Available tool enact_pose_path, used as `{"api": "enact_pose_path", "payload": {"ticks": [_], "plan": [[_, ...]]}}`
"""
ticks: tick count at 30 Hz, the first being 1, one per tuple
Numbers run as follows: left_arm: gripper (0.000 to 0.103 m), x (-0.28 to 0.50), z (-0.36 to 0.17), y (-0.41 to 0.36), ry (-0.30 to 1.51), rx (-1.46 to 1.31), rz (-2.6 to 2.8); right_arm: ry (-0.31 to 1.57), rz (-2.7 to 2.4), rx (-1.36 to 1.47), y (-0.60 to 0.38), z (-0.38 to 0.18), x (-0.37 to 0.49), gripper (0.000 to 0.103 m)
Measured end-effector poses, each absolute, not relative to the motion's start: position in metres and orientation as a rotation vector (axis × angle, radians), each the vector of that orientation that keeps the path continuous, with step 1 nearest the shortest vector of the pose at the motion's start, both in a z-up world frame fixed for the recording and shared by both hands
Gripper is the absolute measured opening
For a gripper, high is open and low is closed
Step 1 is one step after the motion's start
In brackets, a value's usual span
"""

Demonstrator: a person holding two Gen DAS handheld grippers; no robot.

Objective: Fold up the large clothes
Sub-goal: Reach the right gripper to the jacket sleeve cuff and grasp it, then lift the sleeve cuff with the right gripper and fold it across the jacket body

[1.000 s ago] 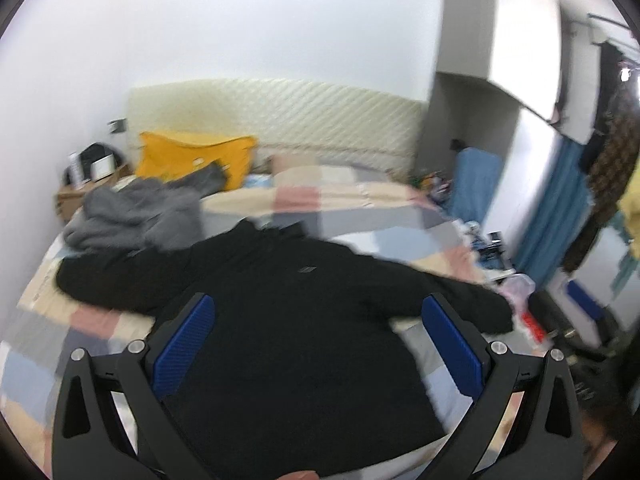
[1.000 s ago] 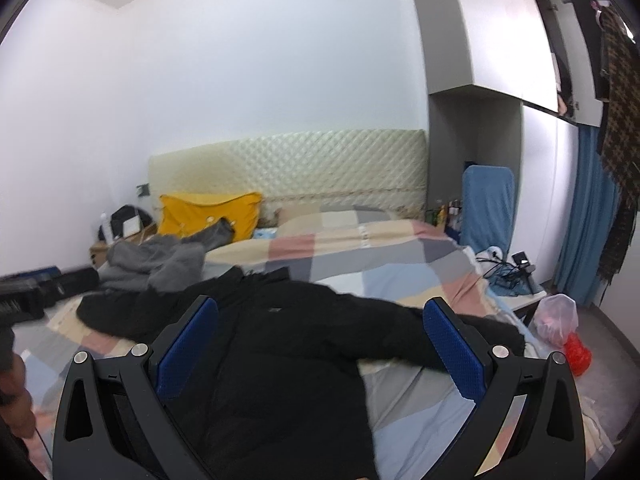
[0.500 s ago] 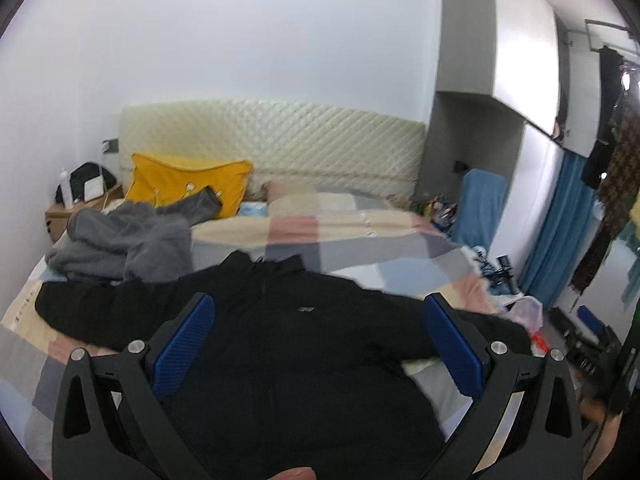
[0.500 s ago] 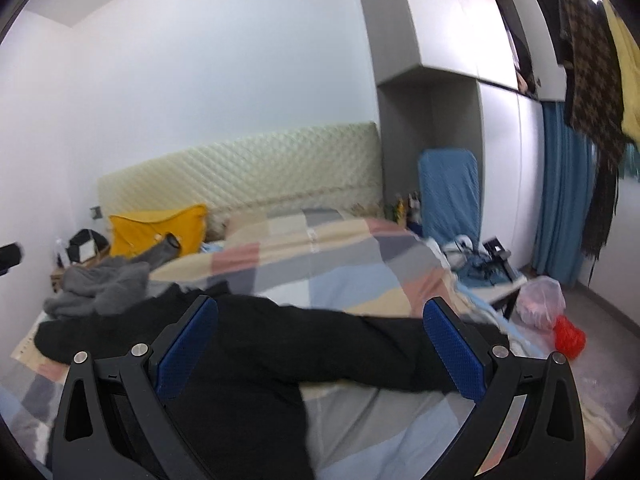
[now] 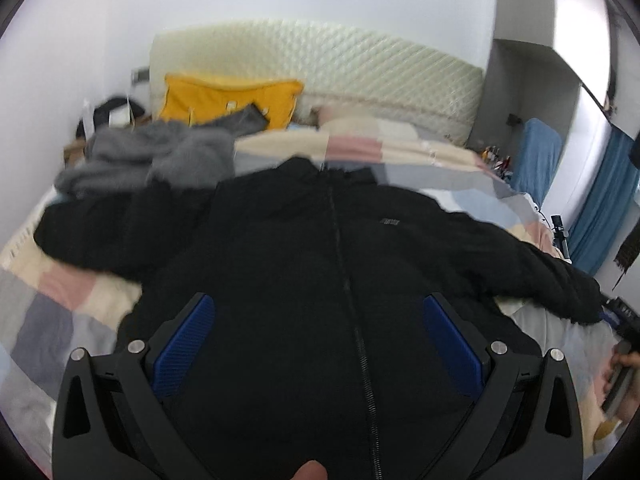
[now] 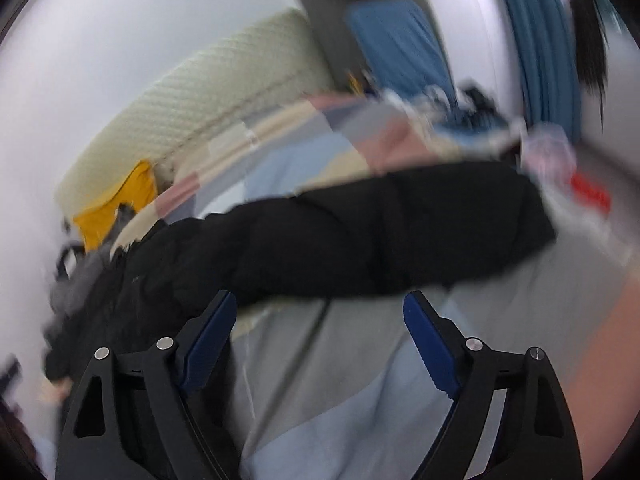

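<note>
At the far left of the left wrist view, a dark bag (image 5: 110,110) is seen on a bedside stand, blurred. Next to it a grey garment (image 5: 152,158) is heaped on the bed, its edge touching the left sleeve of the black jacket (image 5: 320,264). A yellow pillow (image 5: 228,96) is propped behind it against the quilted cream headboard (image 5: 320,60). The jacket is spread front-up across the checked bedspread (image 5: 52,300), zipper running down the middle, sleeves stretched out to either side. The left gripper (image 5: 318,334) is held over the jacket's lower body, its blue-padded jaws spread wide with nothing between them. To the right a blue chair (image 5: 534,160) and a blue curtain (image 5: 604,204) are seen beside the bed.

In the right wrist view, much smeared by motion, the jacket's right sleeve (image 6: 400,232) is laid across the bedspread toward the bed's edge. The right gripper (image 6: 320,334) is held just short of that sleeve, jaws spread apart and empty. A red object (image 6: 590,192) is seen beyond the cuff, too blurred to identify.
</note>
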State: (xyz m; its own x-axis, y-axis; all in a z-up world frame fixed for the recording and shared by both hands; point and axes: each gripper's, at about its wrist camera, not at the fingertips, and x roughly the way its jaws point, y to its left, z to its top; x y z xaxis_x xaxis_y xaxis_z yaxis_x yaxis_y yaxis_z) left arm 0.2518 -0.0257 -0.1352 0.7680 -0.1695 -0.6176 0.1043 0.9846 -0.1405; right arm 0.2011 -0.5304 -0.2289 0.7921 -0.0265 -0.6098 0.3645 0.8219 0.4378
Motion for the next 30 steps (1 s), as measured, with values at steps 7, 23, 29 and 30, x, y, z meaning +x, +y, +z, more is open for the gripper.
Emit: {"api": "enact_pose_path", "payload": {"ticks": [7, 23, 29, 30], "plan": [[0.103, 0.26, -0.157, -0.022, 0.7, -0.107, -0.158, 0.583, -0.388, 0.93, -0.6, -0.297, 0.205, 0.086], [0.103, 0.273, -0.184, -0.016, 0.703, -0.127, -0.094, 0.464, -0.537, 0.884, -0.706, -0.267, 0.276, 0.017], [0.103, 0.28, -0.201, -0.016, 0.732, -0.14, -0.051, 0.374, -0.498, 0.799, -0.72, -0.228, 0.305, 0.009], [0.103, 0.281, -0.206, -0.015, 0.749, -0.146, -0.035, 0.369, -0.502, 0.781, -0.721, -0.224, 0.308, 0.009]]}}
